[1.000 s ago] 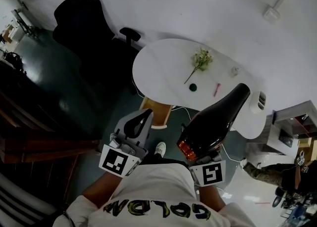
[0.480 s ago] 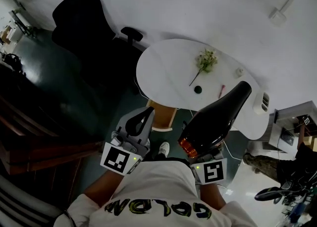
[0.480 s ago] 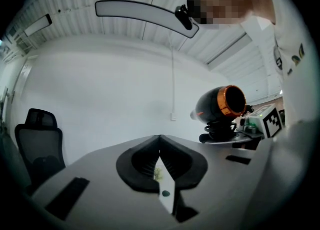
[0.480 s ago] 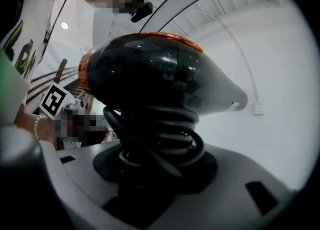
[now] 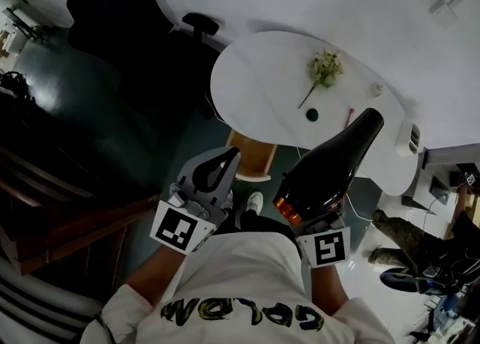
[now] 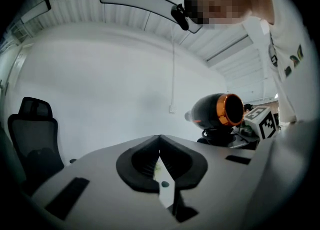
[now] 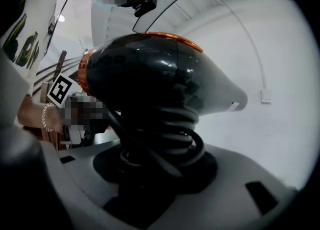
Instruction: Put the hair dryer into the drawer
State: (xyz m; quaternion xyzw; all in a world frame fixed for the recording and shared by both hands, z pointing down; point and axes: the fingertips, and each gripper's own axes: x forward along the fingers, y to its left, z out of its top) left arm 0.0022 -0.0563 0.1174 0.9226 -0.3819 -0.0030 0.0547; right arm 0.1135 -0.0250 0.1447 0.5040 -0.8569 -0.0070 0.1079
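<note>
The job is sitting at its carrying stage, by my judgement: the hair dryer (image 5: 330,169) is being held at centre right of the head view, its nozzle pointing toward the upper right over the edge of the white table (image 5: 255,88). No drawer is showing in any view, so reaching it, opening it and stowing the dryer are all left. The right gripper (image 7: 150,171) is clamping the dryer's handle, where the cord (image 7: 167,136) is wound, and the body is rising above its jaws. The left gripper (image 5: 217,174), at lower centre left, is carrying nothing, its jaws resting together. Both grippers are reaching forward from the person's torso.
</note>
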